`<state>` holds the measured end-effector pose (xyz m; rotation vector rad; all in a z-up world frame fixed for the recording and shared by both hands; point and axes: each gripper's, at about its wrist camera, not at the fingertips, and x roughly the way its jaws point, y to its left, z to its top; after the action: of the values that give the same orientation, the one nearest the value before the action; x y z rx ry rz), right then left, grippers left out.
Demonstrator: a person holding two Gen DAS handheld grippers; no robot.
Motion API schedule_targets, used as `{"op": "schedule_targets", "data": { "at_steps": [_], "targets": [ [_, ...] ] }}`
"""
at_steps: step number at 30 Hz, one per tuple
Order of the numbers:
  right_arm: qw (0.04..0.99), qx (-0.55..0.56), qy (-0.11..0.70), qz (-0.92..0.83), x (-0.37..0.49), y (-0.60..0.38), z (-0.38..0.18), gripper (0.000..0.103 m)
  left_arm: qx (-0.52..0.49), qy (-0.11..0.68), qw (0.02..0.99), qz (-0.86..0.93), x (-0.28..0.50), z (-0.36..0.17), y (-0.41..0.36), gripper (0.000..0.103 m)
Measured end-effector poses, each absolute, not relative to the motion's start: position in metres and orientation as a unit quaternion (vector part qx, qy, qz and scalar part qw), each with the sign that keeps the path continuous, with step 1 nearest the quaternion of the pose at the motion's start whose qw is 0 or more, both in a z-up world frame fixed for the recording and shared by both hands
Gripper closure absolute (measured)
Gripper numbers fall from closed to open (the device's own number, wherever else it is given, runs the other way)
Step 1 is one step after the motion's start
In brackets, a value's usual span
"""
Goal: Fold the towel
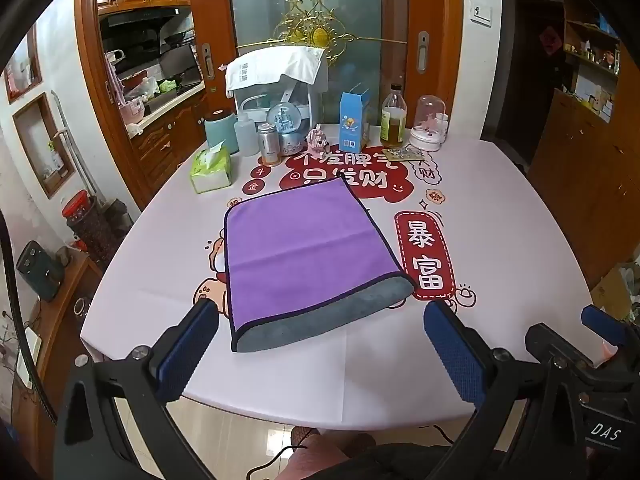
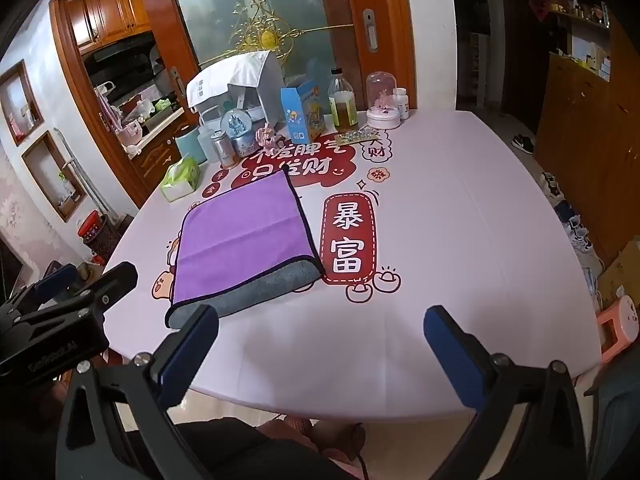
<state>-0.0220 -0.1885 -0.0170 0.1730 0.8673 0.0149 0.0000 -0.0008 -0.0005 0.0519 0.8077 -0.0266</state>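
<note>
A purple towel (image 1: pixel 296 248) with a grey underside and dark trim lies folded flat on the pink printed tablecloth (image 1: pixel 500 240), its grey fold at the near end. It also shows in the right wrist view (image 2: pixel 240 240). My left gripper (image 1: pixel 320 316) is open and empty, held above the table's near edge, just short of the towel's near fold. My right gripper (image 2: pixel 320 320) is open and empty, to the right of the towel near the table's front edge. The right gripper's body shows at the right of the left wrist view (image 1: pixel 580 360).
At the table's far side stand a tissue pack (image 1: pixel 211 168), a teal canister (image 1: pixel 221 130), a snow globe (image 1: pixel 286 124), a blue carton (image 1: pixel 354 122), an oil bottle (image 1: pixel 393 118) and a glass dome (image 1: pixel 430 124). A pink stool (image 2: pixel 616 324) stands right of the table.
</note>
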Motion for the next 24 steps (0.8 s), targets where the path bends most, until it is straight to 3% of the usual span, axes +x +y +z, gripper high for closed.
{"op": "schedule_targets", "data": {
  "at_steps": [24],
  "targets": [
    [0.9,0.081,0.429,0.007,-0.0148,-0.1974,-0.0094,0.0,0.022,0.399,0.917,-0.006,-0.0013,-0.0014,0.0005,0.001]
  ]
}}
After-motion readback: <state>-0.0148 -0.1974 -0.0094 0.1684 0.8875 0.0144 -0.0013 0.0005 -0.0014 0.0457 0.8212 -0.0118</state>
